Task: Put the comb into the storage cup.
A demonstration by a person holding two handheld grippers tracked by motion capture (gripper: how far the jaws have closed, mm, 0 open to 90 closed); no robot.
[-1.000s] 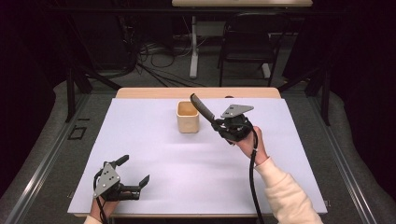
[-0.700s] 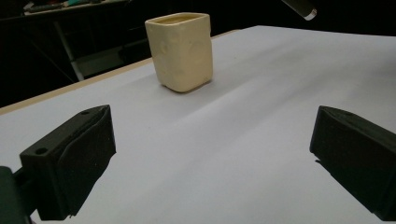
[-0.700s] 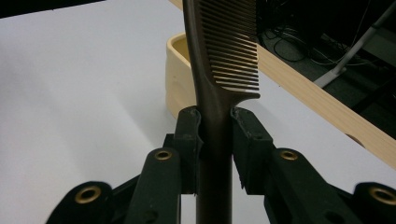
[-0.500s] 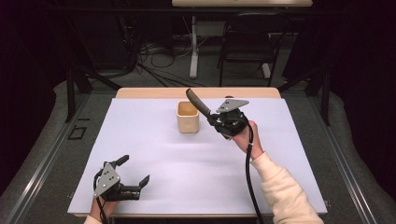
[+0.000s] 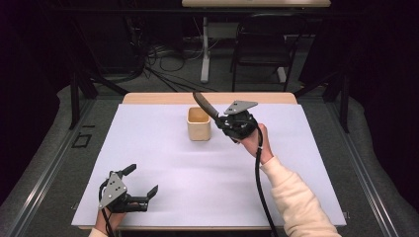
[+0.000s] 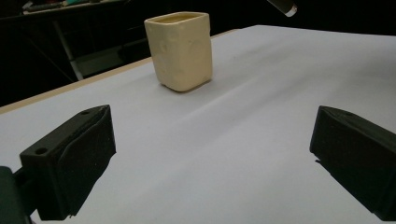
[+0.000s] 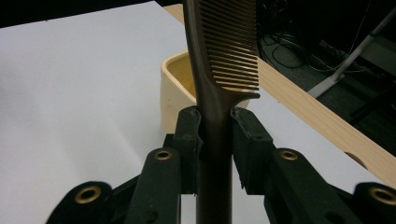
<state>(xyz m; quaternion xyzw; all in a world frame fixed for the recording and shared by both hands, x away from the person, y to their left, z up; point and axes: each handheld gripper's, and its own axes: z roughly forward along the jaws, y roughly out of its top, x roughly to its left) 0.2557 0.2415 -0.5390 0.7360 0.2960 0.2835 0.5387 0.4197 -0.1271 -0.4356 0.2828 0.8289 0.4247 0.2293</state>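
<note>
A cream square cup (image 5: 198, 124) stands upright near the far middle of the white table (image 5: 207, 168); it shows too in the left gripper view (image 6: 180, 49) and behind the comb in the right gripper view (image 7: 180, 84). My right gripper (image 5: 225, 121) is shut on the handle of a dark brown comb (image 5: 203, 105), held in the air just right of the cup, toothed end slanting up over the cup's rim. The right gripper view has both pads clamped on the comb (image 7: 219, 56). My left gripper (image 5: 143, 185) rests open at the near left, nothing between its pads (image 6: 74, 158).
A wooden table edge (image 5: 158, 98) runs along the far side. Beyond it are a chair (image 5: 262, 47), a stand and cables on a dark floor. White table surface stretches between the two grippers.
My right gripper has carried the comb a little to the left and toward the far side, bringing its tip closer over the cup. The left gripper has stayed put.
</note>
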